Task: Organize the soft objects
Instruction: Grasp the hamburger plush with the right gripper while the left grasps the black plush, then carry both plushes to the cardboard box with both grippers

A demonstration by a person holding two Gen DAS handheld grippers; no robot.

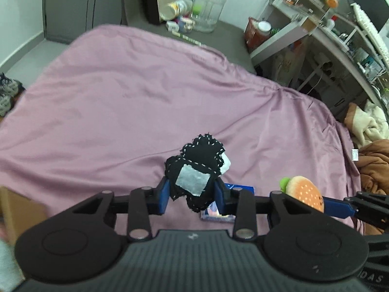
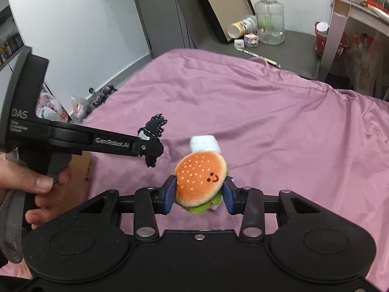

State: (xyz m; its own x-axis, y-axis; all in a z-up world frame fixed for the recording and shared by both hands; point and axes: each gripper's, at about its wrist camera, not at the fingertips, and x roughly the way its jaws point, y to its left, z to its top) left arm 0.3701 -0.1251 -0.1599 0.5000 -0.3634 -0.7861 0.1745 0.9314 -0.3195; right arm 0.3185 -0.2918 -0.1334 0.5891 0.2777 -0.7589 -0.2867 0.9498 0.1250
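Observation:
My left gripper (image 1: 192,196) is shut on a black felt toy (image 1: 197,168) with white stitching and a grey patch, held above the pink bedsheet (image 1: 126,102). It also shows in the right wrist view (image 2: 153,131), at the left gripper's tip (image 2: 152,149). My right gripper (image 2: 199,198) is shut on a plush burger (image 2: 200,180) with a smiling face; the burger shows in the left wrist view (image 1: 305,192) at the right. A white soft object (image 2: 205,143) lies on the sheet (image 2: 267,121) just beyond the burger.
A blue packet (image 1: 218,214) lies on the sheet under the left gripper. A cardboard box (image 1: 14,209) sits at the left edge. Brown and cream clothes (image 1: 372,150) are piled at the right. A clear jug (image 1: 209,7), cans and shelves (image 1: 328,31) stand beyond the bed.

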